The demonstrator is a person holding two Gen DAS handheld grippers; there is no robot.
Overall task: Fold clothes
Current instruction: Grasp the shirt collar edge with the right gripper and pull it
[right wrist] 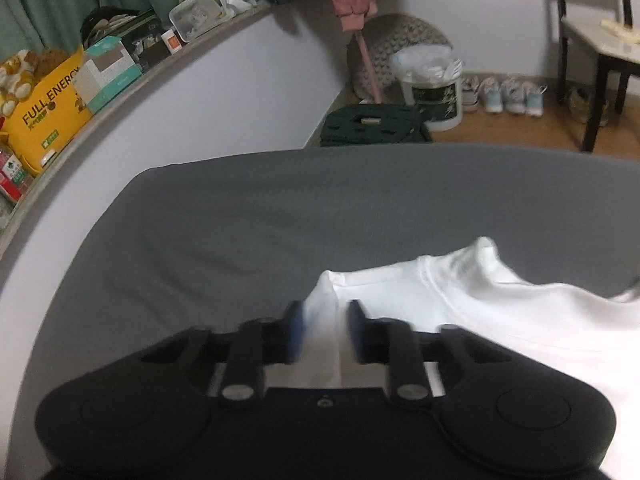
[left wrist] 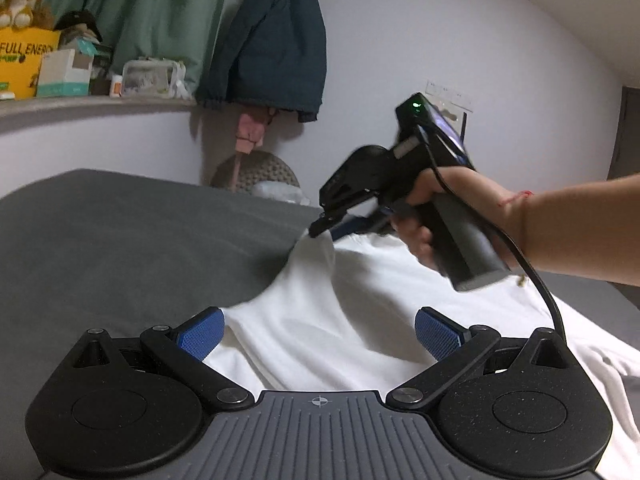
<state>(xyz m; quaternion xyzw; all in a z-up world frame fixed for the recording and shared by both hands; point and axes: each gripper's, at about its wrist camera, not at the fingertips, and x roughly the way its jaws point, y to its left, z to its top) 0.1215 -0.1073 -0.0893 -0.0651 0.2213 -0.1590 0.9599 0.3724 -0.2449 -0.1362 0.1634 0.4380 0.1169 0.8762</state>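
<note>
A white garment (left wrist: 320,320) lies on the grey bed sheet (left wrist: 120,240), spread loosely with several soft folds. In the left wrist view it covers the near right part of the bed and runs under the left tool. One edge of the fabric is lifted into a raised peak above the sheet.

The right tool (right wrist: 325,332) pinches this raised fold. In the right wrist view a vertical ridge of white cloth stands between the two blue-padded fingers (right wrist: 297,332), and both pads press against it. In the left wrist view the same tool (left wrist: 320,229) appears from the side, tip pointing down onto the top of the peak. A hand (left wrist: 424,216) grips its dark handle, and a black cable (left wrist: 536,276) runs from the unit toward the lower right.

The left tool (left wrist: 320,336) hangs just above the garment with its fingers spread wide. Nothing lies between the blue pads (left wrist: 202,336), and white cloth shows below the gap.

Beyond the bed stands a white wall (left wrist: 440,40). A dark blue jacket (left wrist: 276,48) hangs on it beside a green curtain (left wrist: 152,8). A ledge (left wrist: 80,106) along the wall carries a yellow box (left wrist: 20,64), a plush toy (left wrist: 20,0) and a clear pouch (left wrist: 150,78). In the right wrist view a white bucket (right wrist: 434,92), a row of shoes (right wrist: 504,94) and a dark chair (right wrist: 596,52) stand on the wooden floor (right wrist: 500,128).
</note>
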